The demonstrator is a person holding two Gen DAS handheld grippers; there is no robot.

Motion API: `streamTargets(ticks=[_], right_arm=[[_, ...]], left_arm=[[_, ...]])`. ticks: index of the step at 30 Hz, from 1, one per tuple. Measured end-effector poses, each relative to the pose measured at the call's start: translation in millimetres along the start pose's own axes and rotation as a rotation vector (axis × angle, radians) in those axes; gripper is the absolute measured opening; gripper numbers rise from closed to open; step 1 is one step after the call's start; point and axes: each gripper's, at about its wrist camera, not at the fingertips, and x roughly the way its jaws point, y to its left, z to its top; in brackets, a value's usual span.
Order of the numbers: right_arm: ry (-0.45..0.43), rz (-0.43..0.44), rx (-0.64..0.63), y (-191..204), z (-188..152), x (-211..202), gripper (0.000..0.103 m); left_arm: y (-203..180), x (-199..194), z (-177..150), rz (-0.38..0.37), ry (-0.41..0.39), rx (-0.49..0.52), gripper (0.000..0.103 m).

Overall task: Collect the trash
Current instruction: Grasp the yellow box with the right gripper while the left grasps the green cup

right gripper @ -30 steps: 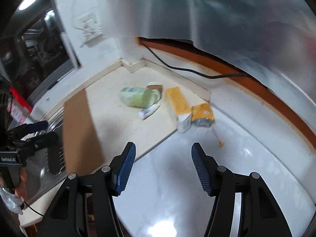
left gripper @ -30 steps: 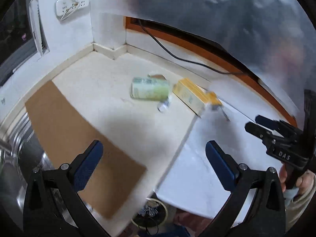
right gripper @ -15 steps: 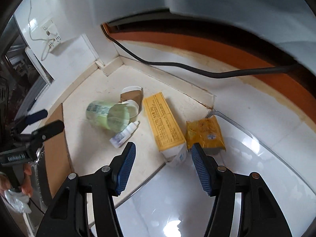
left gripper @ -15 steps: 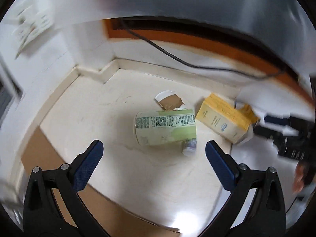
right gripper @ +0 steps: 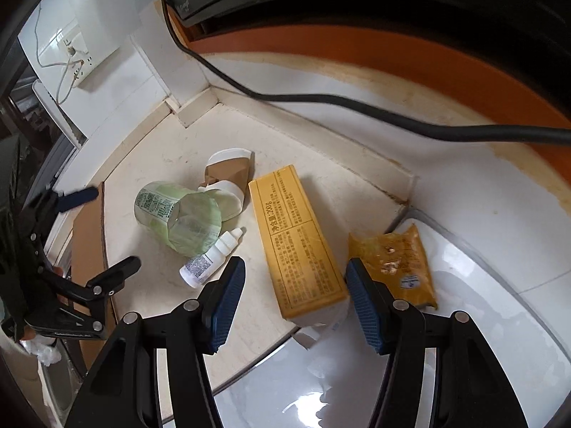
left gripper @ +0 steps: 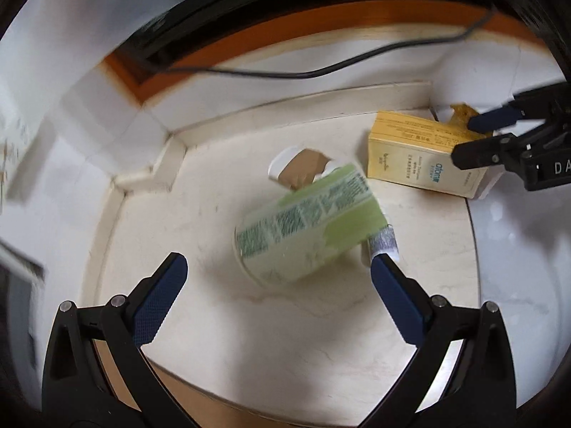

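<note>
Trash lies on a cream counter. A green paper cup (left gripper: 307,224) (right gripper: 182,219) lies on its side, with a torn brown-and-white cup (left gripper: 301,167) (right gripper: 228,174) behind it and a small white dropper bottle (right gripper: 210,258) (left gripper: 383,240) beside it. A yellow carton (right gripper: 298,242) (left gripper: 424,155) and a yellow sachet (right gripper: 396,262) lie to the right. My left gripper (left gripper: 276,285) is open just short of the green cup. My right gripper (right gripper: 294,296) is open, its fingers either side of the carton's near end.
A black cable (right gripper: 321,98) runs along the back wall under an orange strip. A wall socket (right gripper: 71,55) is at left. A brown board (right gripper: 89,249) lies by the sink edge. A white glossy surface (right gripper: 392,374) adjoins the counter at right.
Both grippers have moved forward and down toward the trash. The green cup now fills the space ahead of the left fingers; the carton's end now sits between the right fingers.
</note>
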Motion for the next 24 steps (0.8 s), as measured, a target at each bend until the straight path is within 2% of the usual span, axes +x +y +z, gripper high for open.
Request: streamTargets(ticks=[4, 6, 10, 12, 13, 16, 19, 24], right_arm=[[0.012, 0.014, -0.006, 4, 1, 8, 0.06], [0.02, 0.026, -0.002, 4, 1, 12, 0.06], [0.038, 0.021, -0.002, 3, 0, 18, 0.06], [0.053, 0.008, -0.003, 2, -1, 22, 0.052], [0.056, 0.007, -0.005, 1, -2, 23, 0.049], [0.048, 0.013, -0.001, -2, -4, 25, 0.048], [0.031, 0.009, -0.006, -2, -7, 24, 0.047], [0.008, 0.005, -0.007, 2, -11, 22, 0.046]], left_arm=[[-23, 13, 11, 0.068, 0.028, 0.202, 0.102], [-31, 23, 12, 0.081, 0.053, 0.27, 0.102], [-40, 49, 14, 0.09, 0.099, 0.325, 0.1], [-43, 62, 14, 0.096, 0.125, 0.339, 0.097], [-44, 69, 14, 0.099, 0.137, 0.346, 0.092], [-44, 77, 16, 0.118, 0.125, 0.327, 0.085], [-37, 74, 22, 0.091, 0.108, 0.261, 0.081], [-28, 65, 23, 0.11, 0.093, 0.161, 0.071]])
